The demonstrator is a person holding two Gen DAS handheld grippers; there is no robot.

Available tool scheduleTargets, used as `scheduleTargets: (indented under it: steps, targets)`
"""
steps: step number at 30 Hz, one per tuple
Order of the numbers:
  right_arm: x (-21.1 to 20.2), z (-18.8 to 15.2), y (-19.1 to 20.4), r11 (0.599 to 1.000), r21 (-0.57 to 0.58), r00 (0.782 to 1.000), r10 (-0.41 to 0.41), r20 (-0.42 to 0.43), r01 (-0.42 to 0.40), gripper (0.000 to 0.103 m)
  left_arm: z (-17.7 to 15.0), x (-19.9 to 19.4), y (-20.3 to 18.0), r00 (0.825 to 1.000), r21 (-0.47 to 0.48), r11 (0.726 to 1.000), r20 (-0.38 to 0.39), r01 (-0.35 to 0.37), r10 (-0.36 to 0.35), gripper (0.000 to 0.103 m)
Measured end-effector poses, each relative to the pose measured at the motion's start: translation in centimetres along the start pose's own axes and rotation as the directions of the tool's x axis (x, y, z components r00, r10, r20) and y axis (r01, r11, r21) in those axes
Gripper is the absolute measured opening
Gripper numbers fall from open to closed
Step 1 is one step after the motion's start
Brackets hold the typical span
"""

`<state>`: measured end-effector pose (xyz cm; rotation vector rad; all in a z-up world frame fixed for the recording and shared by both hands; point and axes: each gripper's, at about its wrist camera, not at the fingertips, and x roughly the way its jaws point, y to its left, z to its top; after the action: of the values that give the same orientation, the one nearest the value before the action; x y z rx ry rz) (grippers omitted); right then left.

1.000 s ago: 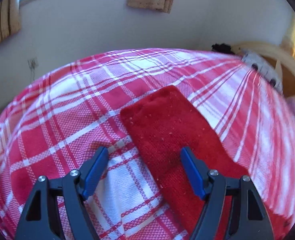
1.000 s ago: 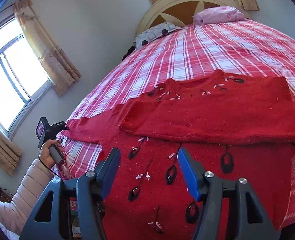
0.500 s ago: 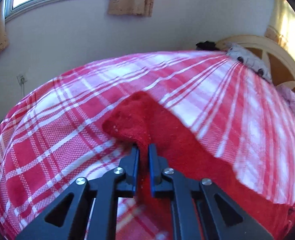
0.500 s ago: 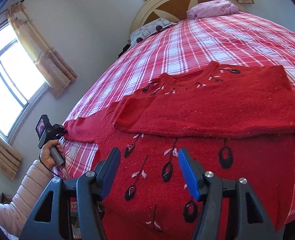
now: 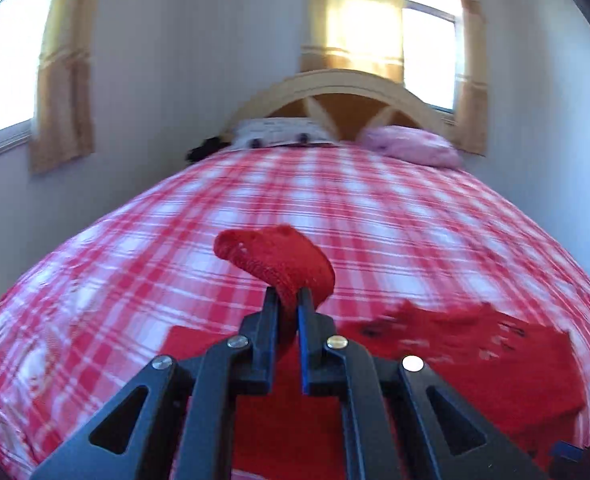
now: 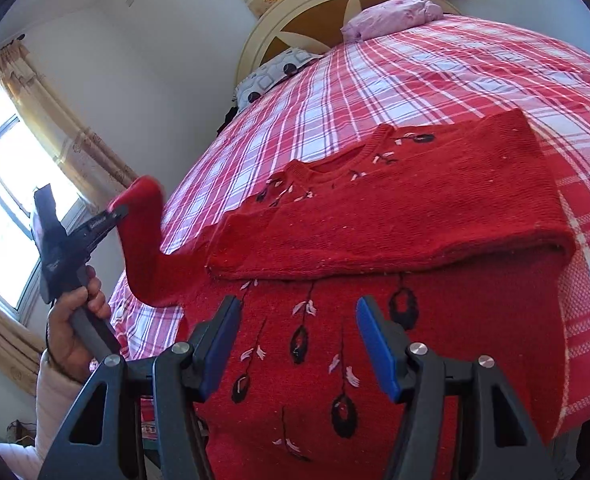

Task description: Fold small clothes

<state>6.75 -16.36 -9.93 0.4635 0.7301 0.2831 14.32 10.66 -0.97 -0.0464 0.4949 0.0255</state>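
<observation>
A red knitted sweater with black and white embroidery lies on the plaid bedspread; its right sleeve is folded across the chest. My left gripper is shut on the left sleeve cuff and holds it raised above the bed; it also shows in the right wrist view with the sleeve hanging up from the sweater. My right gripper is open and empty, hovering over the sweater's lower front.
A cream arched headboard stands at the far end, with a patterned pillow and a pink pillow. Curtained windows lie behind and to the left. The bed's near edge drops off below the sweater hem.
My left gripper closed on the sleeve cuff, lifted it off the bed and swung round toward the headboard. My right gripper moved closer over the sweater, still open.
</observation>
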Motion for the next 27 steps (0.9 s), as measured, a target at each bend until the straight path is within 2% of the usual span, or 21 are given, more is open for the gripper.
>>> scheduleTargets:
  steps: [2, 6, 8, 13, 24, 27]
  targets:
    - [-0.3, 0.0, -0.6, 1.0, 0.015, 1.0, -0.01, 0.009, 0.01, 0.061, -1.0, -0.4, -3.1, 0.999, 0.05, 0.997, 0.001, 0.05, -0.05, 0.009]
    - [-1.0, 0.2, -1.6, 0.999, 0.038, 0.999, -0.034, 0.026, 0.033, 0.061, -5.2, 0.5, -8.5, 0.984, 0.114, 0.981, -0.102, 0.159, -0.148, 0.009]
    - [-1.3, 0.2, -2.0, 0.998, 0.041, 0.999, -0.044, 0.027, 0.042, 0.061, -7.1, 1.0, -10.0, 0.978, 0.14, 0.974, -0.14, 0.176, -0.157, 0.01]
    - [-1.4, -0.1, -2.5, 0.998, 0.042, 0.998, -0.056, 0.021, 0.055, 0.061, -9.7, 1.0, -11.4, 0.968, 0.19, 0.962, -0.194, 0.195, -0.158, 0.012]
    - [-0.4, -0.2, -2.5, 0.998, 0.045, 0.999, -0.042, -0.004, 0.042, 0.061, -10.7, 0.8, -11.3, 0.962, 0.174, 0.96, -0.205, 0.218, -0.181, 0.017]
    - [-0.6, 0.0, -2.5, 0.998, 0.042, 0.999, -0.041, 0.0, 0.041, 0.061, -10.6, 0.4, -10.5, 0.951, 0.149, 0.958, -0.227, 0.246, -0.21, 0.029]
